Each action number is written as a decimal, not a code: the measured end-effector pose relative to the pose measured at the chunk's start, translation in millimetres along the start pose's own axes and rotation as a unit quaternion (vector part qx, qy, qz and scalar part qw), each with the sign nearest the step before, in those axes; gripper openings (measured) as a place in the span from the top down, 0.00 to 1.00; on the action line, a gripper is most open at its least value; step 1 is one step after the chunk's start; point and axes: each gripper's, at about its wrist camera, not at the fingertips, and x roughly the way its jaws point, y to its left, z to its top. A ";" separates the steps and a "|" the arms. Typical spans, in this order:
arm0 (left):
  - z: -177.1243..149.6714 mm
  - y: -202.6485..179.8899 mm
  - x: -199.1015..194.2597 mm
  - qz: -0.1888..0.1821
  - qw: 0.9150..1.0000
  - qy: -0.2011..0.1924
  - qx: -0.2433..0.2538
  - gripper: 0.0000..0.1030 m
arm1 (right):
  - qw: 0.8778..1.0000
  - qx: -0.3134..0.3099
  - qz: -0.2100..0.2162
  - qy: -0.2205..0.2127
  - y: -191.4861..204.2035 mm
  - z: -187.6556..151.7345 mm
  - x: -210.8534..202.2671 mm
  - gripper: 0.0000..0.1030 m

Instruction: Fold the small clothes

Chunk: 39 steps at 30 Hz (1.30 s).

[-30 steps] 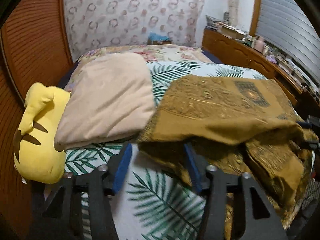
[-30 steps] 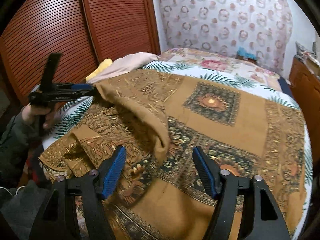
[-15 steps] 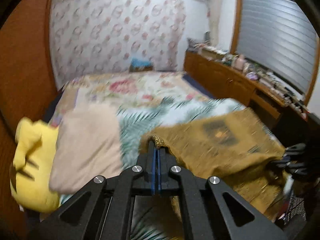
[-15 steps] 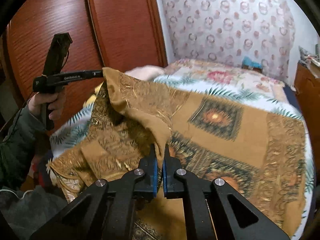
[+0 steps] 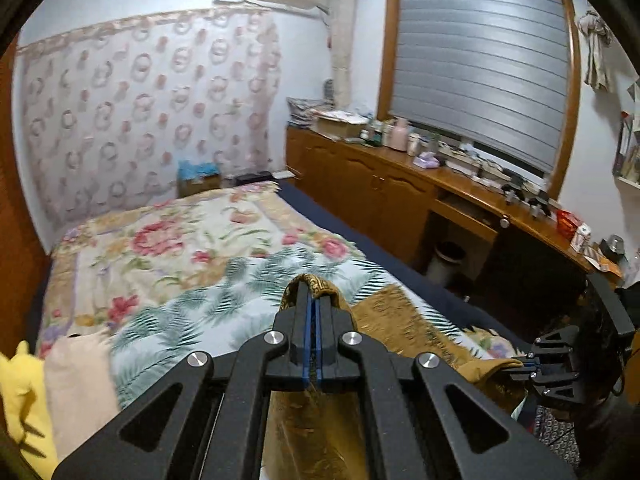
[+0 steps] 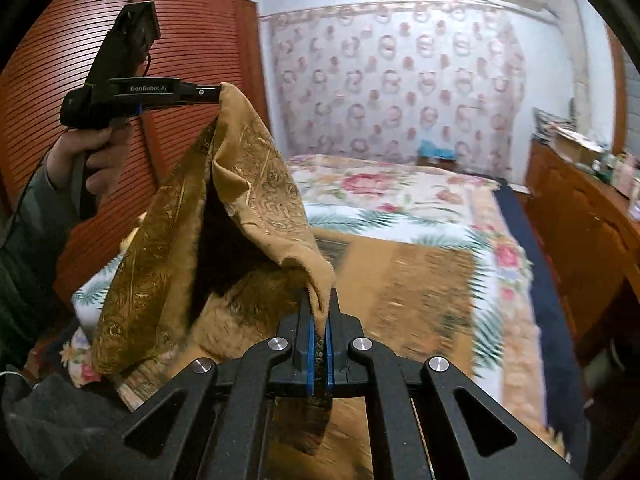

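Note:
A mustard-brown patterned cloth hangs between my two grippers above the bed. My left gripper is shut on one corner of the cloth; it also shows in the right wrist view, held high by a hand. My right gripper is shut on another edge point, lower; it shows at the right edge of the left wrist view. The rest of the cloth trails down onto the bed.
The bed carries a floral and palm-leaf cover. A beige pillow and yellow plush toy lie at its left. A cluttered wooden sideboard runs along the right. A red slatted wardrobe stands left.
Both grippers went from open to shut on the cloth, then rose. The cloth has lifted off the bed and hangs between them, the left corner highest.

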 end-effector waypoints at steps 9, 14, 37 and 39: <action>-14.9 -26.7 57.8 -0.001 0.998 0.060 0.020 0.87 | 0.995 0.036 -0.073 0.050 -21.4 -21.9 7.5 0.97; -36.4 -21.5 47.6 0.007 0.998 0.059 0.016 0.57 | 0.990 0.059 -0.116 0.062 -27.2 -18.3 18.0 0.78; -169.5 32.9 -37.8 0.069 0.996 0.042 -0.046 0.30 | 0.992 -0.027 0.046 0.118 114.6 -18.7 104.3 0.64; -178.5 36.9 -39.7 0.072 0.995 0.046 -0.052 0.30 | 0.991 -0.025 0.052 0.124 115.4 -17.8 115.3 0.64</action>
